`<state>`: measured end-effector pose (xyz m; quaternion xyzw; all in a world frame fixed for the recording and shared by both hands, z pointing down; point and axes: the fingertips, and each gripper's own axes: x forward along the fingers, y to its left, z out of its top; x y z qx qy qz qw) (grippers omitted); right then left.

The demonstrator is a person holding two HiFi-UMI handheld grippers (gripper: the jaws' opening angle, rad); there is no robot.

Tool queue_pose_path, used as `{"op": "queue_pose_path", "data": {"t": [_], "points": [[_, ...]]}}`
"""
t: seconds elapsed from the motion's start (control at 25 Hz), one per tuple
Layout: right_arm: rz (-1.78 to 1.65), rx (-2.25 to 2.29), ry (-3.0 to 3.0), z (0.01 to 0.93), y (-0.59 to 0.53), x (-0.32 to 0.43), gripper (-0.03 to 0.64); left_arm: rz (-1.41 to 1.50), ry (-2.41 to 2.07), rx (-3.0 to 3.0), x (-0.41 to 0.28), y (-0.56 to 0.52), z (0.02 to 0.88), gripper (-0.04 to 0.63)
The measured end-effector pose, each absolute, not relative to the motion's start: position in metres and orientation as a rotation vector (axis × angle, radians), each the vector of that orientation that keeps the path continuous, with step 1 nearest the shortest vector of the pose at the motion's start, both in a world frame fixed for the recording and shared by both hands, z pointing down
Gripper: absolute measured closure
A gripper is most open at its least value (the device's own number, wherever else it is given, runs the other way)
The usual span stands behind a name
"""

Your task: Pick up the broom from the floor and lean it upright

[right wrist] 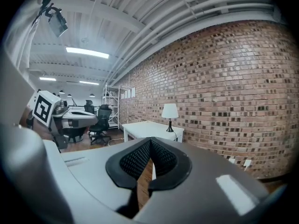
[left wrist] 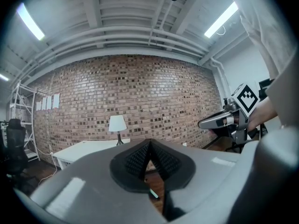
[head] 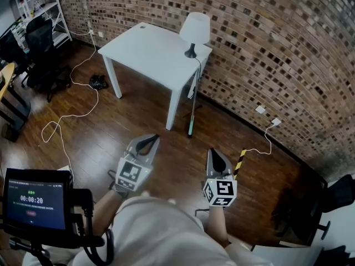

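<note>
A thin dark pole with a greenish lower end, apparently the broom (head: 191, 112), stands nearly upright against the front right edge of the white table (head: 150, 51), its foot on the wooden floor. Both grippers hang over the floor nearer to me and well short of it. My left gripper (head: 151, 141) is shut with nothing between its pads (left wrist: 140, 158). Level with it on the right, my right gripper (head: 213, 153) is also shut and empty, its pads (right wrist: 161, 157) meeting at the tip.
A white lamp (head: 194, 31) stands on the table's right corner by the brick wall (head: 266, 49). A white cable (head: 66, 115) snakes over the floor at left. A yellow-black striped strip (head: 239, 162) lies right of my right gripper. Office chairs (head: 41, 49) stand far left.
</note>
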<state>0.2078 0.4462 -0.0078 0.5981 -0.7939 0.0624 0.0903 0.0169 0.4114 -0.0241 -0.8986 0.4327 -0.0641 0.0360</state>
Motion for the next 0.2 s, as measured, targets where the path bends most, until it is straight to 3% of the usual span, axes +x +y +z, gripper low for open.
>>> {"op": "queue_pose_path", "data": {"t": [0.2], "points": [[0.180, 1.765, -2.367, -0.009, 0.452, 0.220, 0.606, -0.209, 1.342, -2.754, 0.030, 0.422, -0.024, 0.594]]}}
